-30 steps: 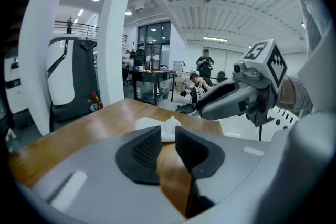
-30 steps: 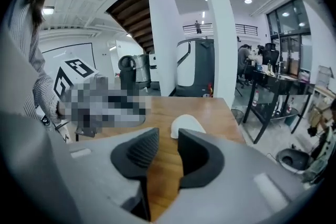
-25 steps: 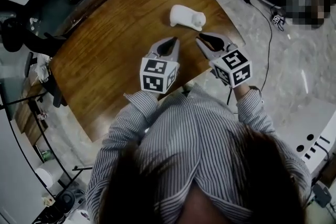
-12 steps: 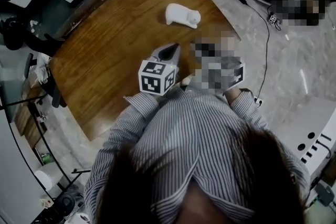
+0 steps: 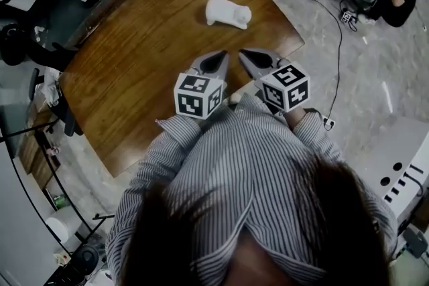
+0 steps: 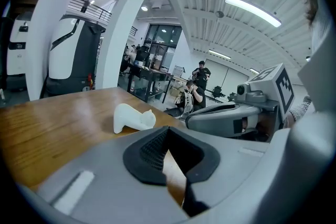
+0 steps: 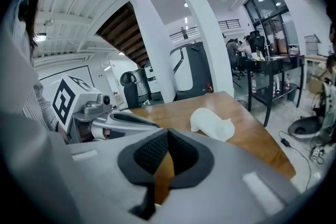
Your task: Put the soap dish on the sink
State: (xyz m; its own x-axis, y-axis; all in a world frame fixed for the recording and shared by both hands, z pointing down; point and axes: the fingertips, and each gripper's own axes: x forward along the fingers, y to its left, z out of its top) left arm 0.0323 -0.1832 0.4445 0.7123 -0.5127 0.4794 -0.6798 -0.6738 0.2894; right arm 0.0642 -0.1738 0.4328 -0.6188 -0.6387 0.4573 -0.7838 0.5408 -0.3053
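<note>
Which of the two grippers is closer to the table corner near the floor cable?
The right gripper: it lies toward the table corner by the cable, its marker cube showing past the edge; the left gripper sits farther in.

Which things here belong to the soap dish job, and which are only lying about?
For the job: white soap dish on the wooden table; left gripper and right gripper, both shut, empty. No sink in view.
Lying about: black cable on the floor.

Rounded wooden table point(image 5: 134, 84); lying on its top, toward one o'clock, a white animal-shaped soap dish point(image 5: 228, 13).
</note>
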